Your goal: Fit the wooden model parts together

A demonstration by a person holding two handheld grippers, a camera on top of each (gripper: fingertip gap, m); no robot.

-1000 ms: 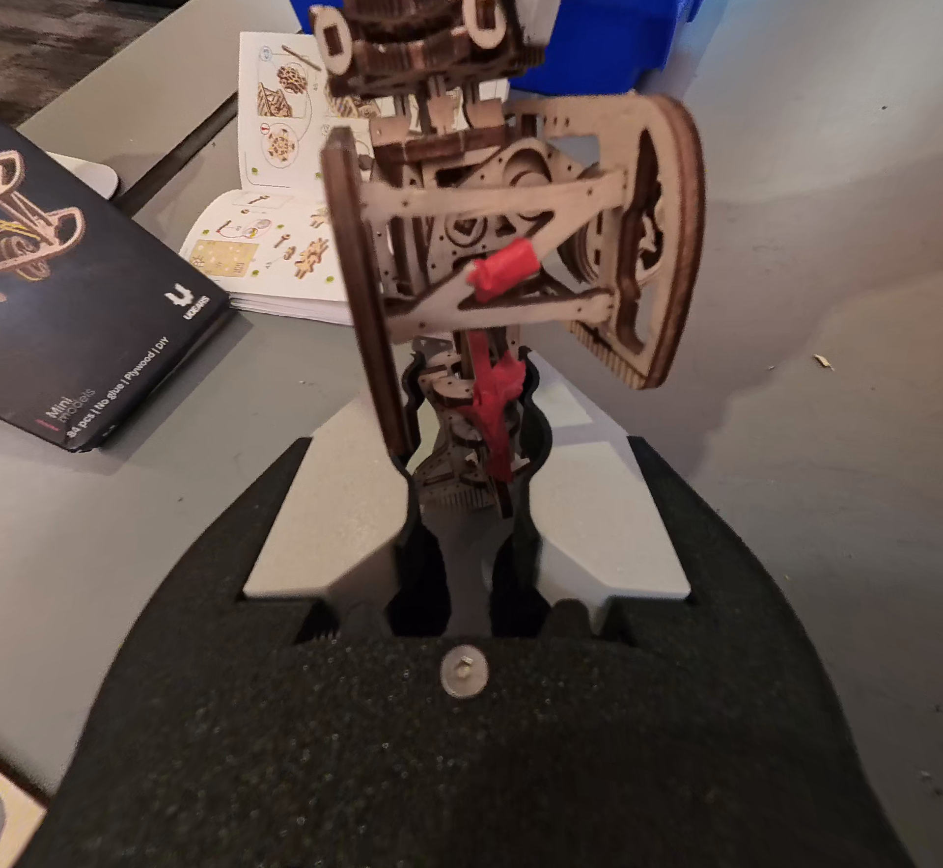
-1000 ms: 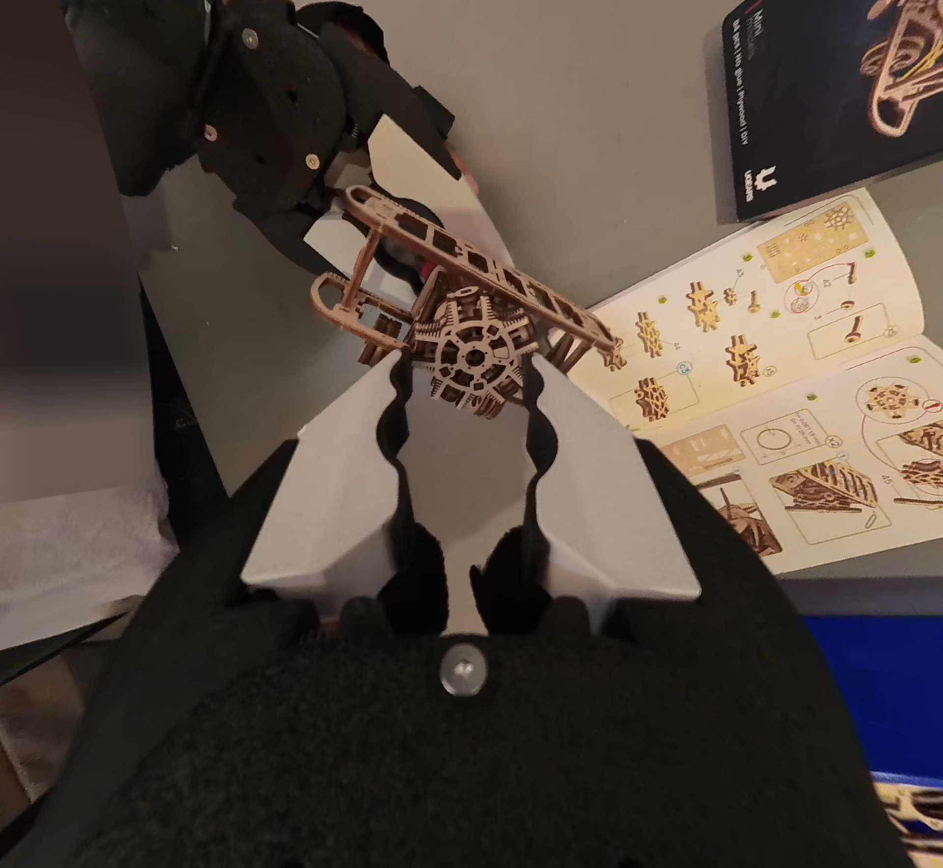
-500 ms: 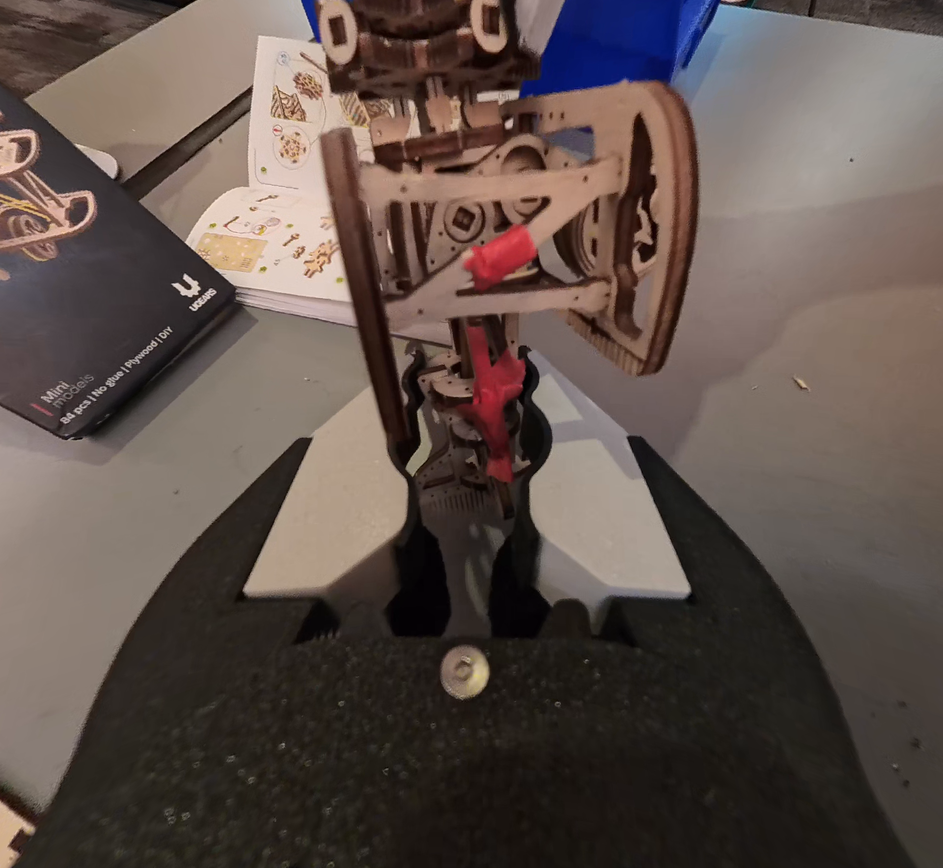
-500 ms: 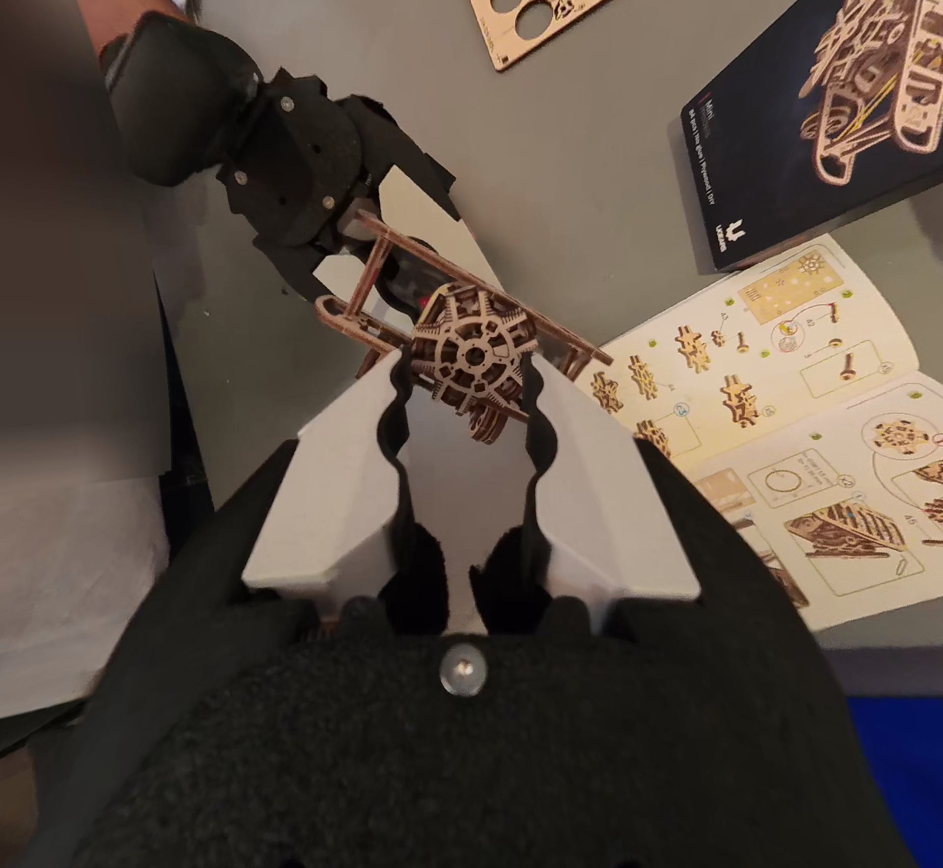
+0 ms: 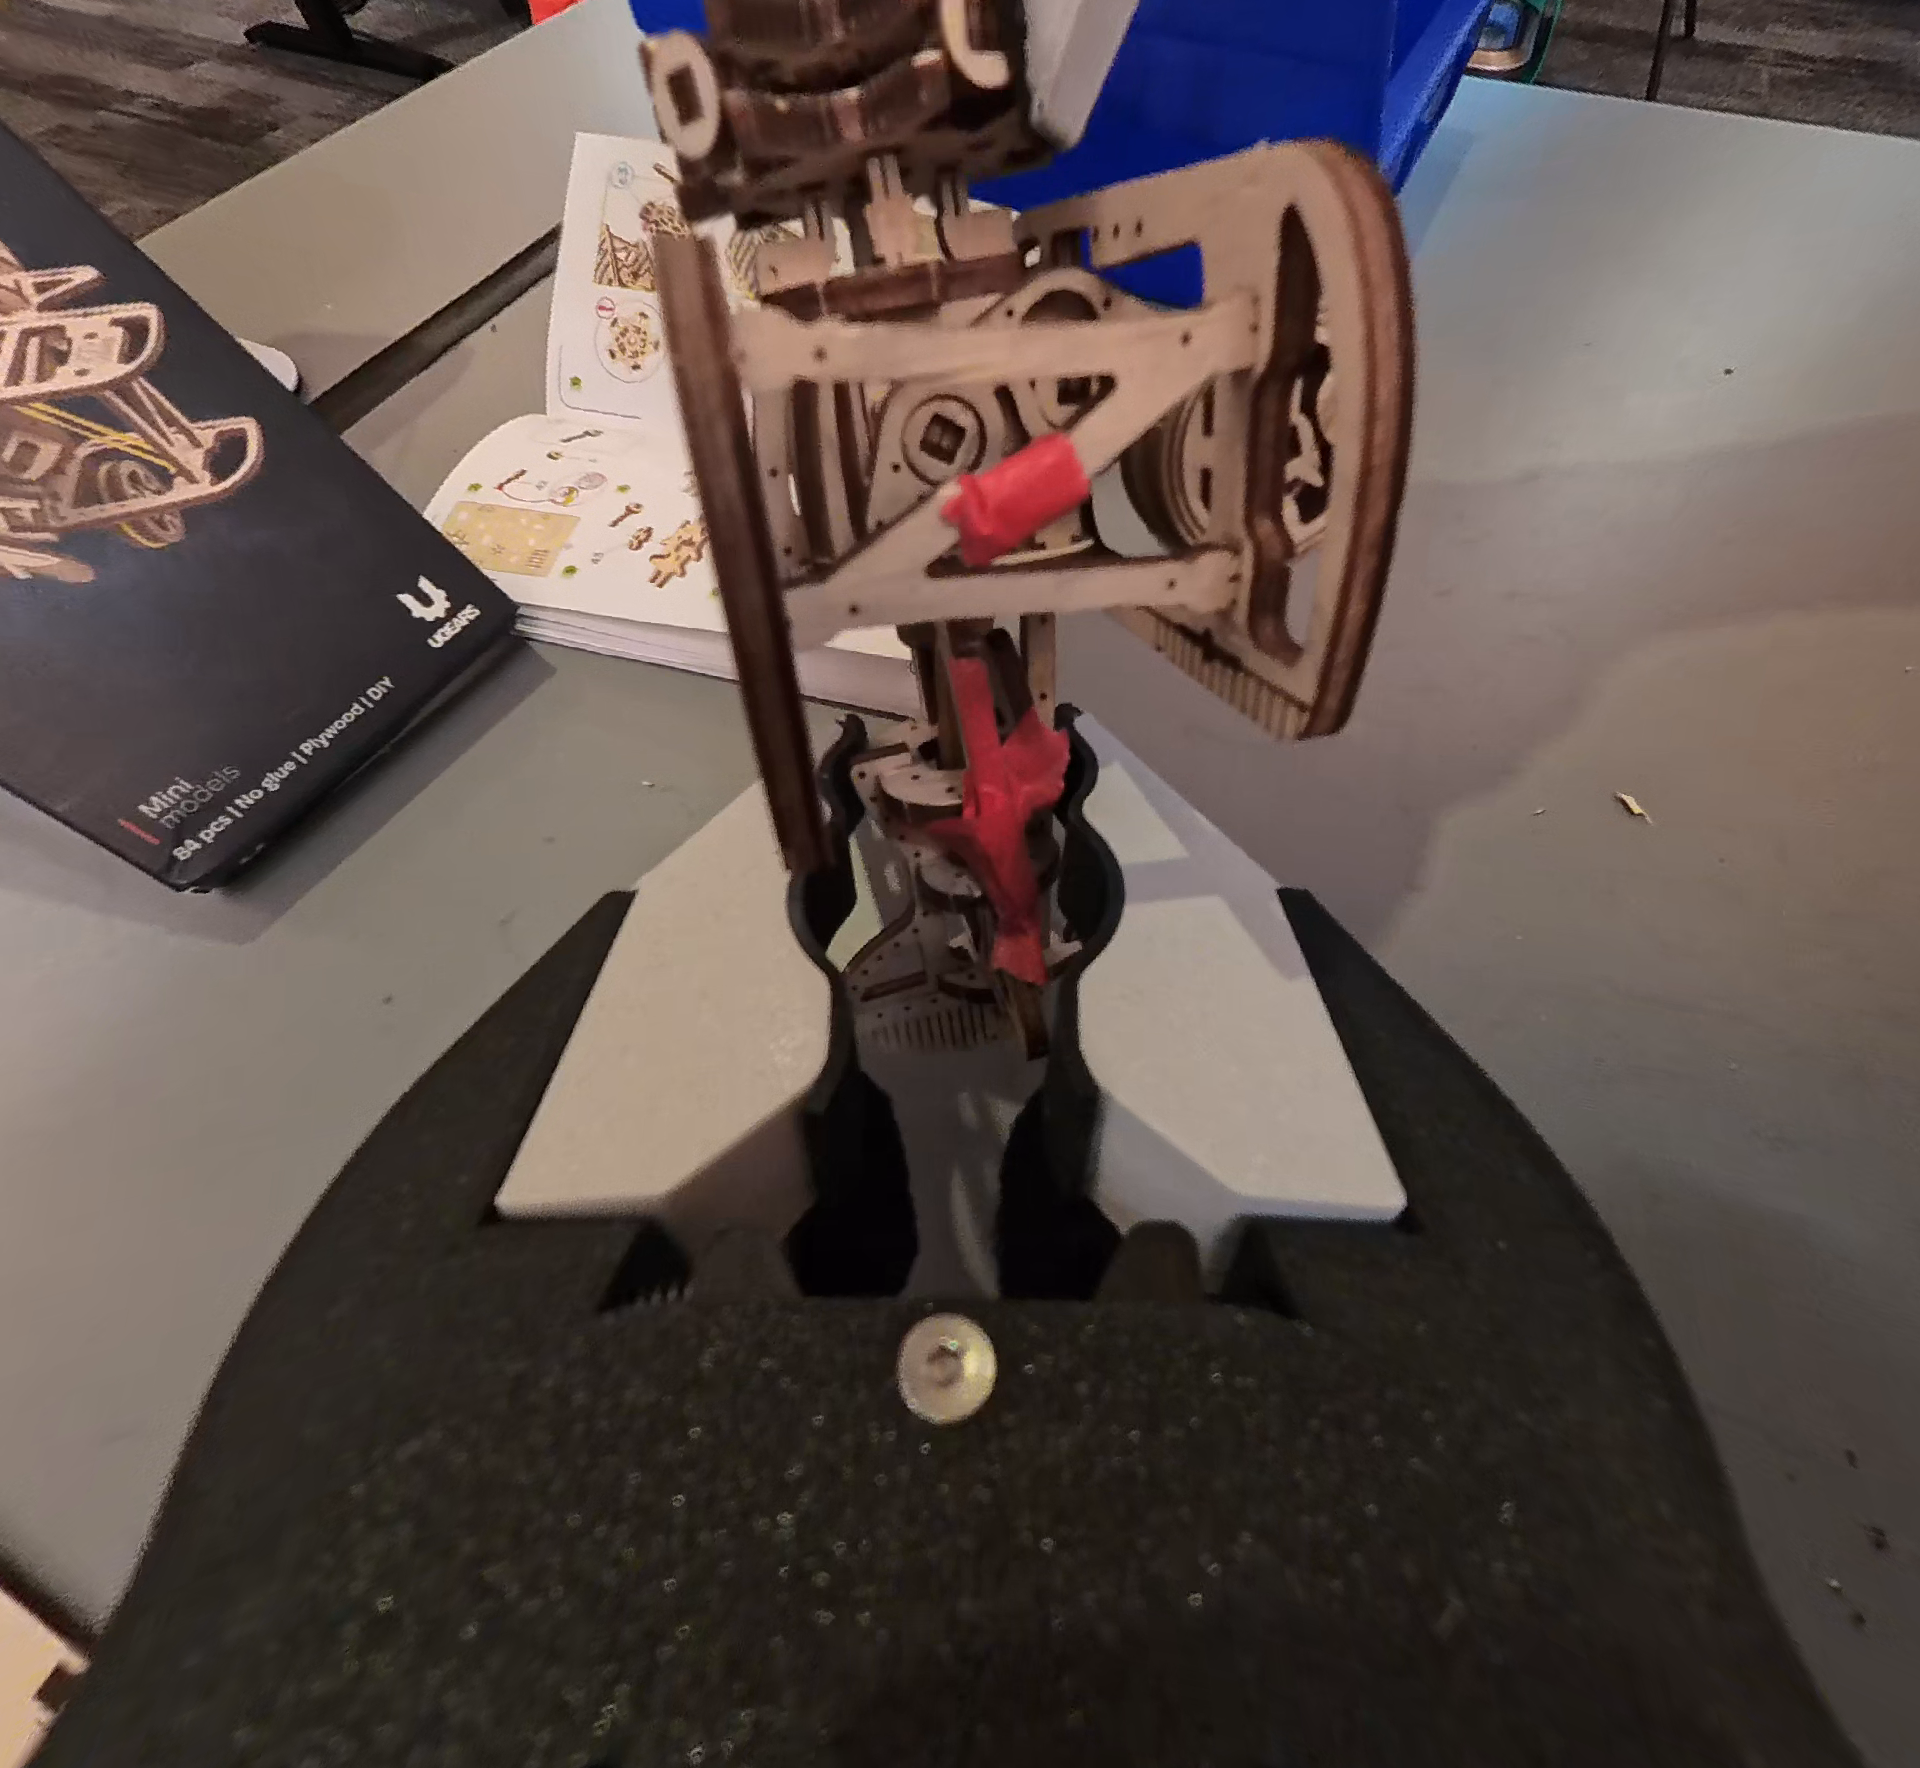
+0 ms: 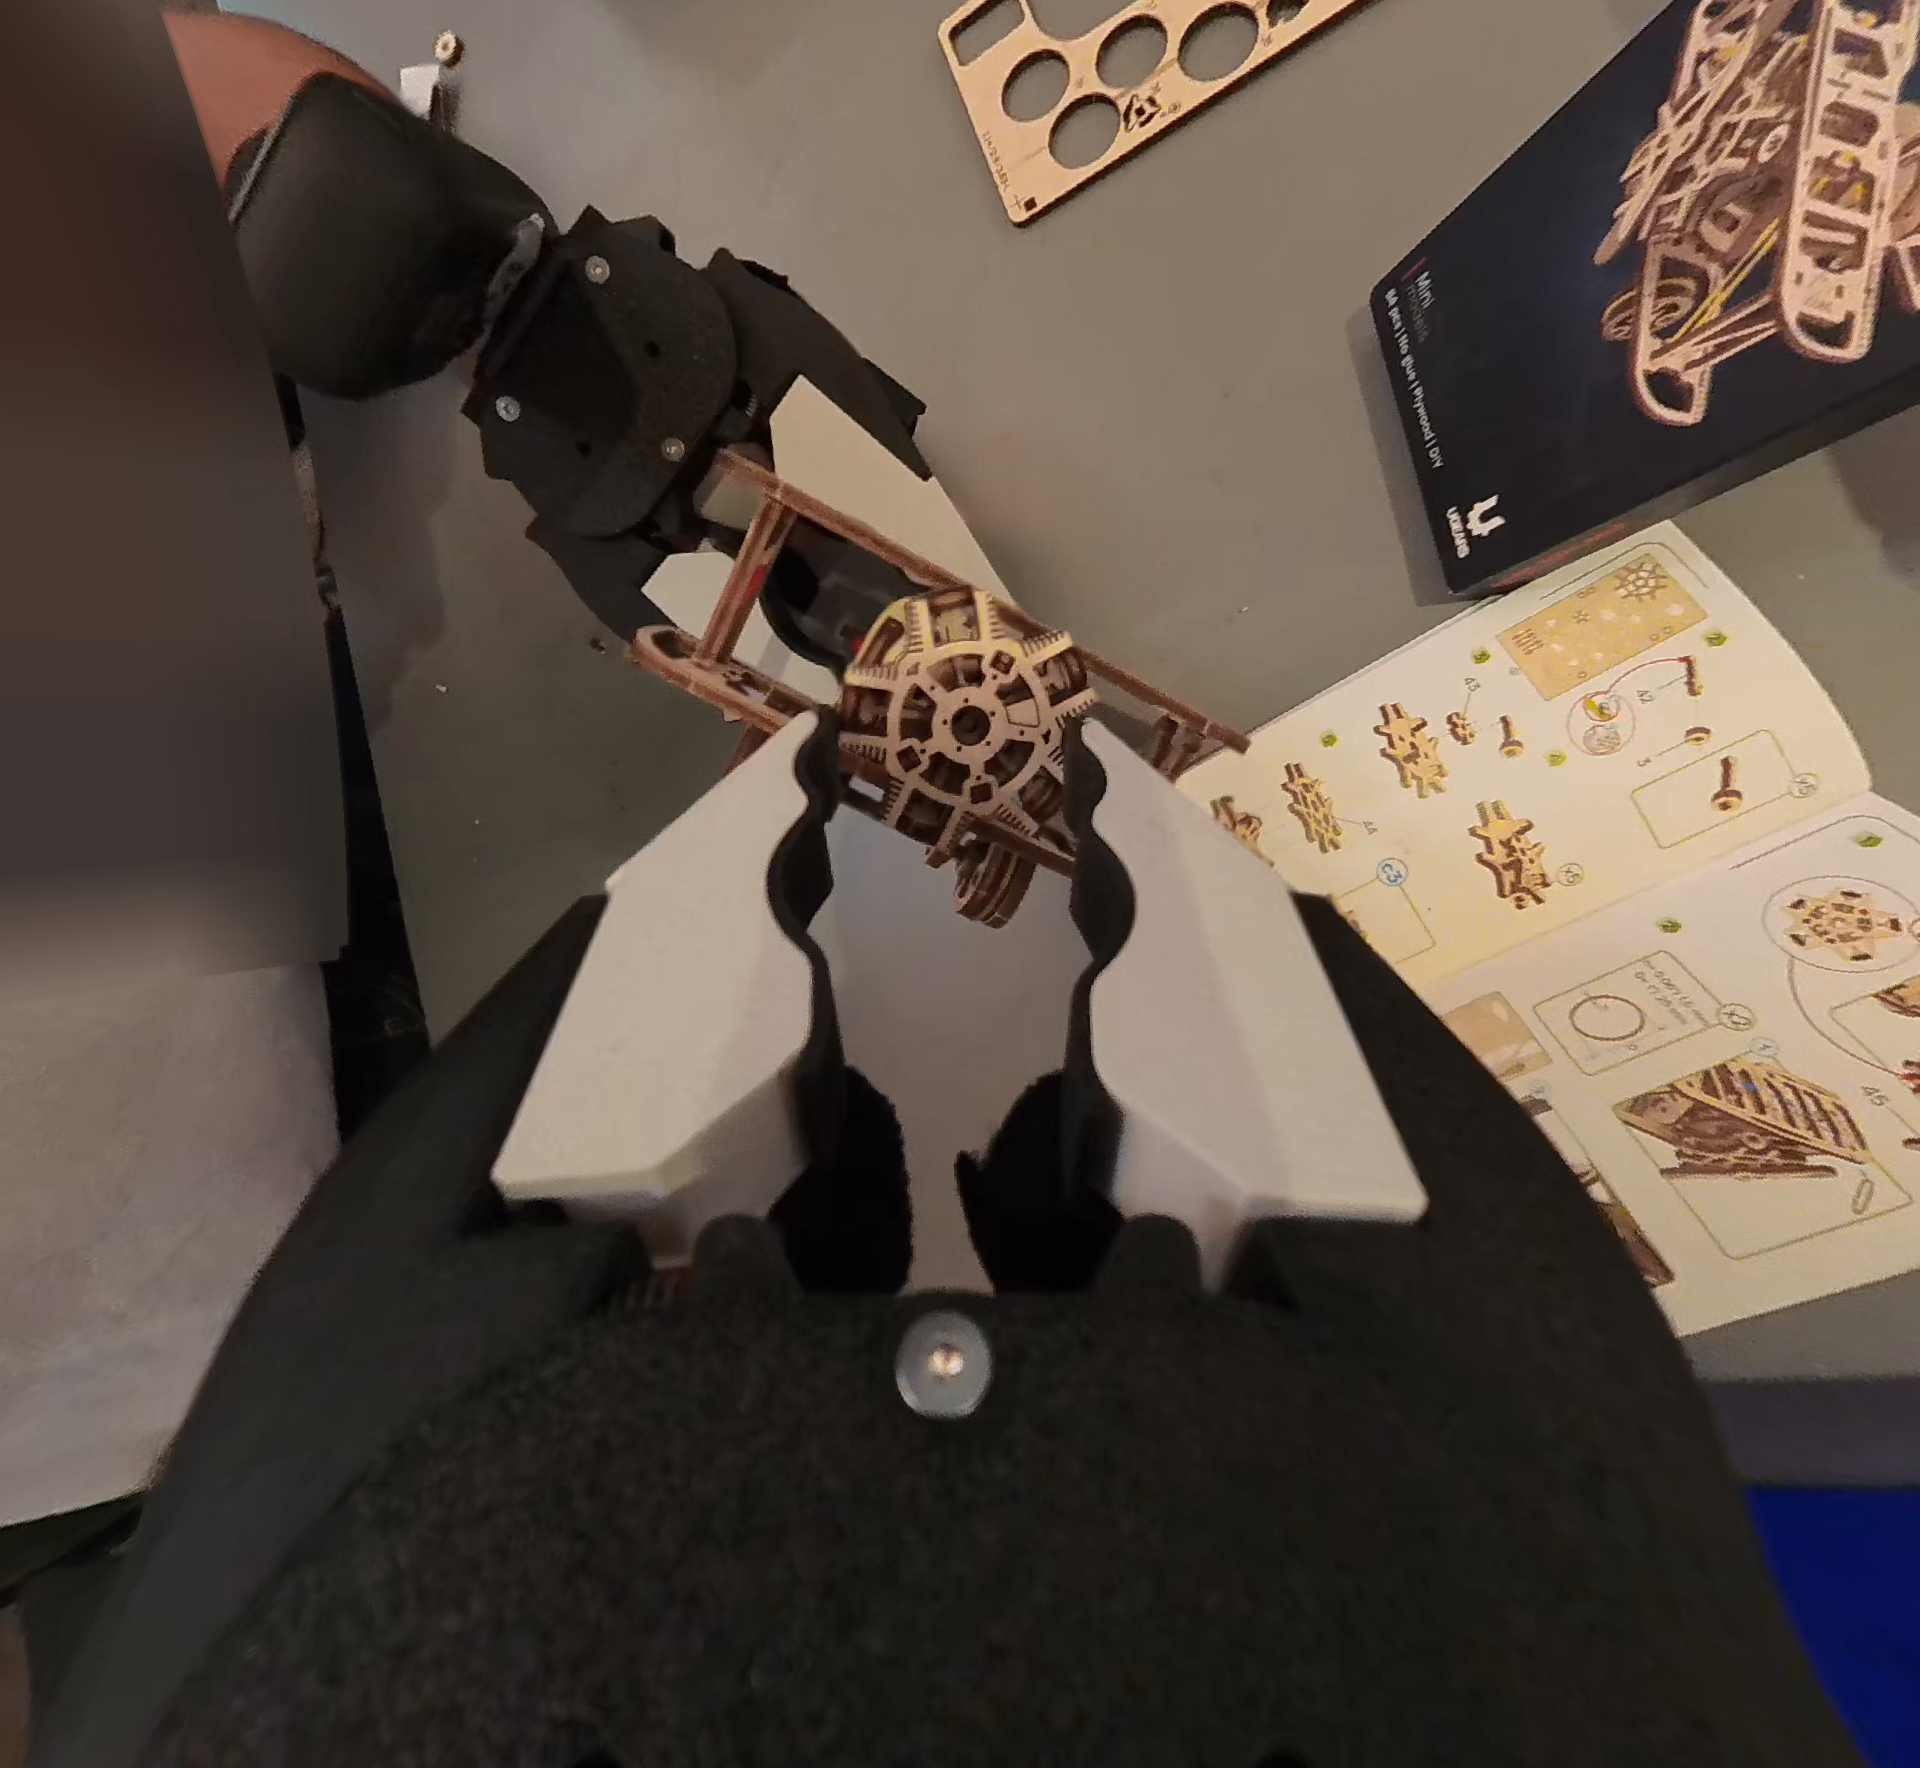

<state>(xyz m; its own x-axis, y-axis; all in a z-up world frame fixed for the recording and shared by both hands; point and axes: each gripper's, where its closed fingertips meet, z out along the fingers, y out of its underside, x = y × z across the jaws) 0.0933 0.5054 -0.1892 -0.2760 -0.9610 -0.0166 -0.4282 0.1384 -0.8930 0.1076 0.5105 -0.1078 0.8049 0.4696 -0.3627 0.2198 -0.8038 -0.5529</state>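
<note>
Your left claw (image 5: 951,887) clamps the model's (image 5: 1039,430) tail, right claw (image 6: 951,773) pinches the engine (image 6: 961,731) at 12 o'clock—seating still unconfirmed.

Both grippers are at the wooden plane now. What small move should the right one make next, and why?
Probably press the radial engine gently straight along its axis toward the fuselage. The right gripper is closed on its rim, the left gripper clamps the taped tail, and the wooden plane is held in the air between them.
</note>
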